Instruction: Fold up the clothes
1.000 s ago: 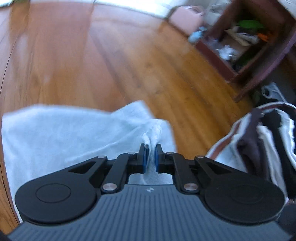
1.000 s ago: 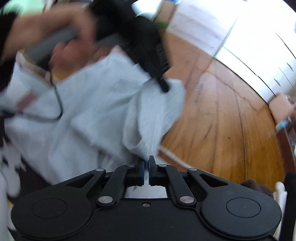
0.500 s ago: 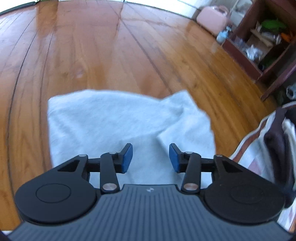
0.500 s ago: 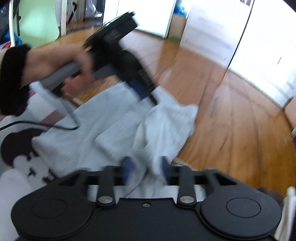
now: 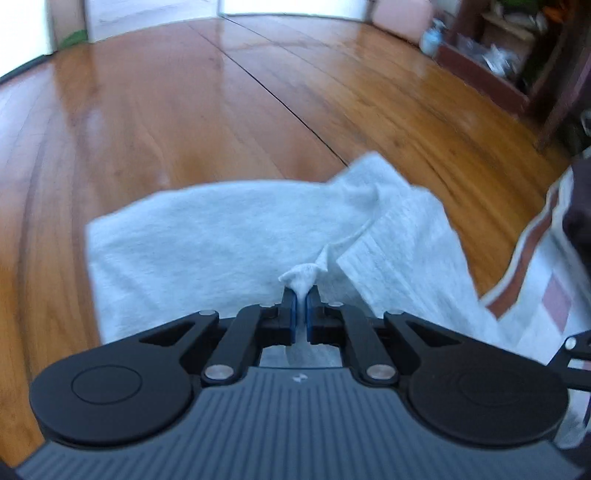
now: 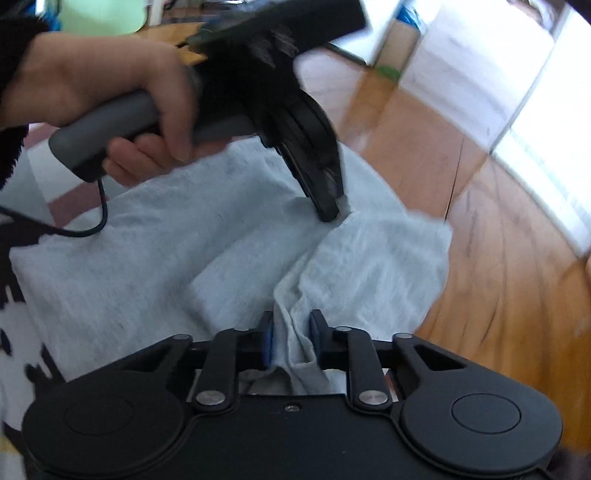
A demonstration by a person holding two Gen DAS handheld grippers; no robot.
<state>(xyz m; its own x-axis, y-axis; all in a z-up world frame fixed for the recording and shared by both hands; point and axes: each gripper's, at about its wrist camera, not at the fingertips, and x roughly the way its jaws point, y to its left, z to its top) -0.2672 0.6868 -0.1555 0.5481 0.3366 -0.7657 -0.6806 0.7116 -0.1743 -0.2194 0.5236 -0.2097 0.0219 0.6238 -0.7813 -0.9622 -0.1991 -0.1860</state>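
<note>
A light grey garment lies partly folded on the wooden floor, with a ribbed cuff or hem turned over at its right. My left gripper is shut on a pinch of its cloth. It also shows in the right wrist view, held by a hand and biting a ridge of the garment. My right gripper is partly open, its jaws either side of a raised fold of the same garment.
A striped white and brown cloth with dark clothes lies to the right. A dark wooden shelf unit with clutter stands at the far right. A pink case sits by the far wall. A black-and-white patterned fabric lies at left.
My left gripper went from shut to open, then closed again on a new pinch of the garment. My right gripper opened from shut and now straddles a fold.
</note>
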